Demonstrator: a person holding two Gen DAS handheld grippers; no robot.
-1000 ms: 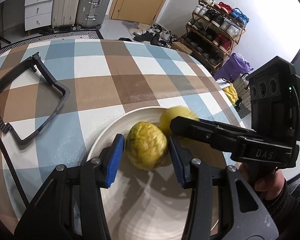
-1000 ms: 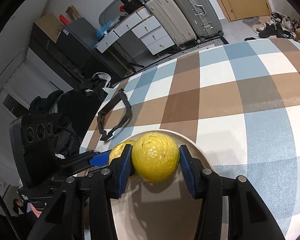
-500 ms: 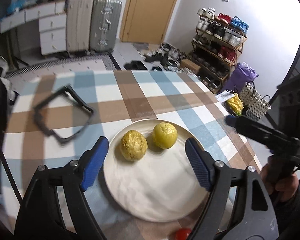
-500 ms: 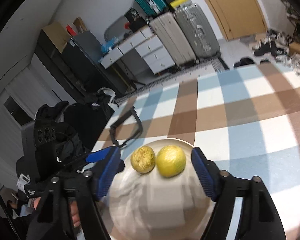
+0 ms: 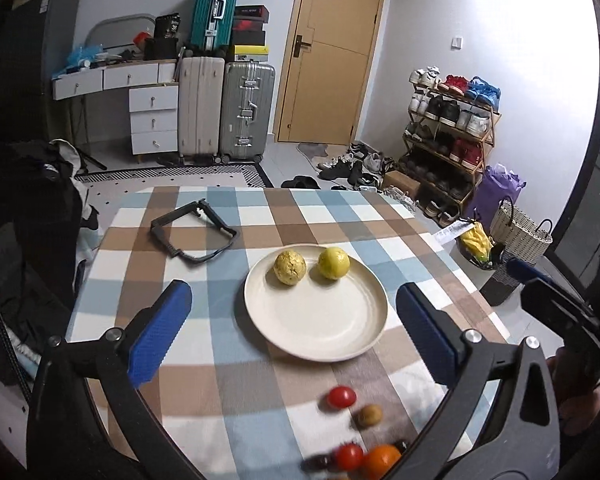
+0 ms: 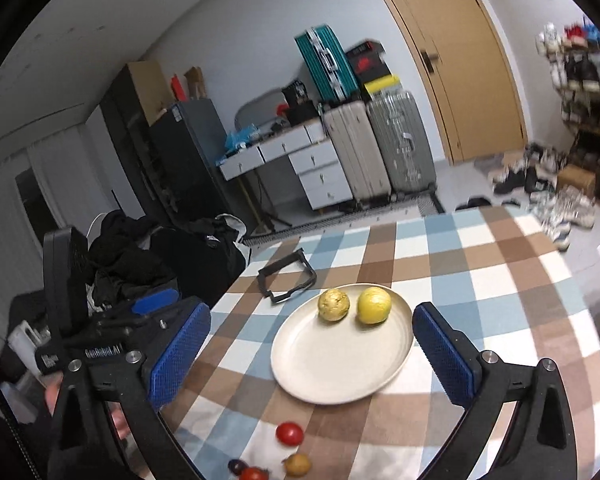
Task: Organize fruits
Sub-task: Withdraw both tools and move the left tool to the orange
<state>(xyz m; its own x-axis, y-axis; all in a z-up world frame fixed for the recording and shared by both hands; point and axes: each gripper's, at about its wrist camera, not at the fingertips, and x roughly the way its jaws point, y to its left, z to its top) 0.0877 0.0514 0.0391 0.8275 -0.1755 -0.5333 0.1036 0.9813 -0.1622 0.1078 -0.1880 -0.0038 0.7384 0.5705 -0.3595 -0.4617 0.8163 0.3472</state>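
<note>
A cream plate (image 5: 324, 328) (image 6: 332, 368) sits mid-table on the checked cloth. At its far side lie a wrinkled yellow fruit (image 5: 289, 267) (image 6: 333, 305) and a smooth yellow fruit (image 5: 333, 263) (image 6: 374, 305), side by side. My left gripper (image 5: 292, 296) hangs back above the plate's near side, its jaws opening wide with nothing between them. My right gripper (image 6: 310, 316) does the same, also holding nothing. Near the front edge lie a red tomato (image 5: 341, 397) (image 6: 289, 433), a small brown fruit (image 5: 370, 415) (image 6: 297, 464), an orange (image 5: 382, 458) and another tomato (image 5: 349, 456).
A black open frame (image 5: 194, 236) (image 6: 287, 280) lies on the table's far left. Dark clothes (image 6: 140, 256) are piled off the left edge. Suitcases (image 5: 224, 108), a shoe rack (image 5: 448, 128) and a wicker basket (image 5: 516, 232) stand on the floor beyond.
Both grippers let go of the yellow fruits on the plate, opened wide and drew back and up. The small fruits at the table's near edge came into view.
</note>
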